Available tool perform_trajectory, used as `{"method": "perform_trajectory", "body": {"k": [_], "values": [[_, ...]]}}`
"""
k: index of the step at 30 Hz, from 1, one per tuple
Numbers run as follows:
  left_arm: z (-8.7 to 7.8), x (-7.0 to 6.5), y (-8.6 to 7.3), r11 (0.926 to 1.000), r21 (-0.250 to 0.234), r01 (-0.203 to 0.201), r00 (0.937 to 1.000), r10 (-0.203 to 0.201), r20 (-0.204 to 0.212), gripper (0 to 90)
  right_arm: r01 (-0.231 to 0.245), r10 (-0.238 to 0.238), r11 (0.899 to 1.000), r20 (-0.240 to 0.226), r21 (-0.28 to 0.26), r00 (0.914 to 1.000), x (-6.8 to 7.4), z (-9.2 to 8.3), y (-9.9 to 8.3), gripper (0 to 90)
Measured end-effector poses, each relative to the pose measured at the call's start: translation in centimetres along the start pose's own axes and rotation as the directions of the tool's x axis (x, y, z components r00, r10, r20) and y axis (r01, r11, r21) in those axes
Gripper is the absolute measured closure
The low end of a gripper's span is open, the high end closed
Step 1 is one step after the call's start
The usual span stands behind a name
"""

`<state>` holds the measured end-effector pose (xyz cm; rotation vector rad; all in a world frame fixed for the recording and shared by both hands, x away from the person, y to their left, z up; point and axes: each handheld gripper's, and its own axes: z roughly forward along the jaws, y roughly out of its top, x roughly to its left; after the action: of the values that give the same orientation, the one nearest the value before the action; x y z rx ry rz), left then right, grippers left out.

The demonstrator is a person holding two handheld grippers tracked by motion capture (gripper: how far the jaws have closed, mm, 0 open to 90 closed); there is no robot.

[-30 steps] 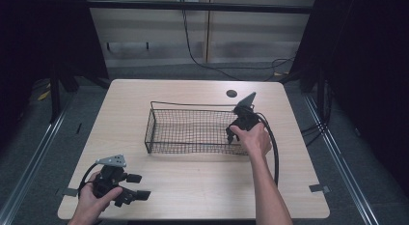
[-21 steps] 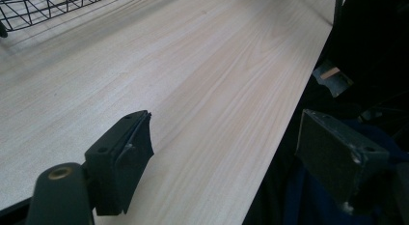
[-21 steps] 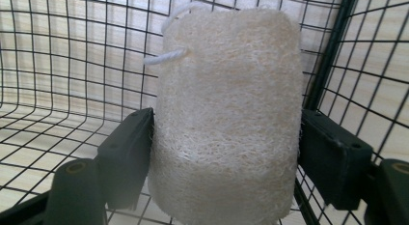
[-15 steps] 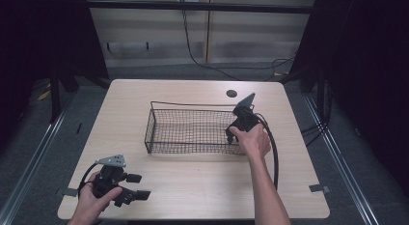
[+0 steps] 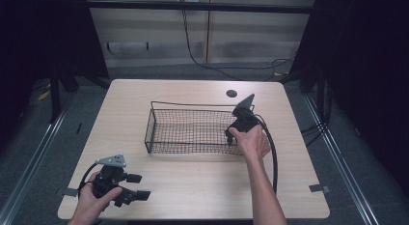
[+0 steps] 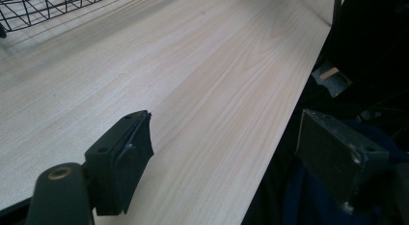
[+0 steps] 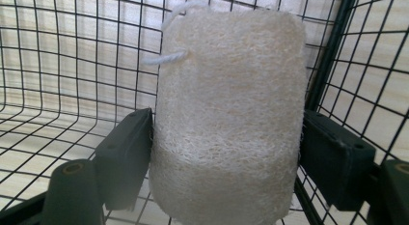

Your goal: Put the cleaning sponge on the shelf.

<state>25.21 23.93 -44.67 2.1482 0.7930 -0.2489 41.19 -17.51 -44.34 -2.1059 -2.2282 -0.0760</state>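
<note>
1. A wire basket (image 5: 193, 131) sits mid-tabletop (image 5: 144, 97), placed within easy reach of both hands.
2. The right claw (image 7: 226, 152) dips into the basket's right end, its jaws pressed against both sides of a pale loofah sponge (image 7: 229, 114), apparently to set it down or lift it out.
3. The left claw (image 5: 140, 186) rests at the near left corner, jaws wide apart and holding nothing, seemingly parked out of the way.

A lab-like recording room: black curtains hang on both sides of 1 bare wooden table (image 5: 193, 186), cables trailing behind it.
</note>
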Motion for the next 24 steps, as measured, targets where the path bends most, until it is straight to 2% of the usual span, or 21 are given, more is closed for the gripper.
{"method": "perform_trajectory", "body": {"k": [5, 18, 20, 24], "values": [[0.0, 0.0, 0.0, 1.0, -0.001, 0.002, 1.0, -0.002, -0.001, 19.7, 0.005, -0.005, 1.0, 0.007, -0.003, 1.0, 0.1, 0.1, 0.1, 21.5], [0.1, 0.0, 0.0, 1.0, 0.007, -0.003, 1.0, 0.003, -0.002, 19.7, 0.017, -0.017, 1.0, -0.014, -0.01, 0.9998, 0.0, -0.3, 0.0, 15.8], [0.1, 0.0, 0.0, 1.0, 0.006, -0.003, 1.0, 0.003, -0.003, 19.7, 0.016, -0.016, 0.999, -0.018, -0.03, 0.9997, -0.1, -0.6, -0.1, 15.8], [0.1, 0.0, 0.0, 1.0, 0.004, -0.003, 1.0, 0.003, -0.003, 19.7, 0.022, -0.023, 0.999, -0.029, -0.035, 0.9993, -0.2, -1.0, -0.2, 15.7]]}}
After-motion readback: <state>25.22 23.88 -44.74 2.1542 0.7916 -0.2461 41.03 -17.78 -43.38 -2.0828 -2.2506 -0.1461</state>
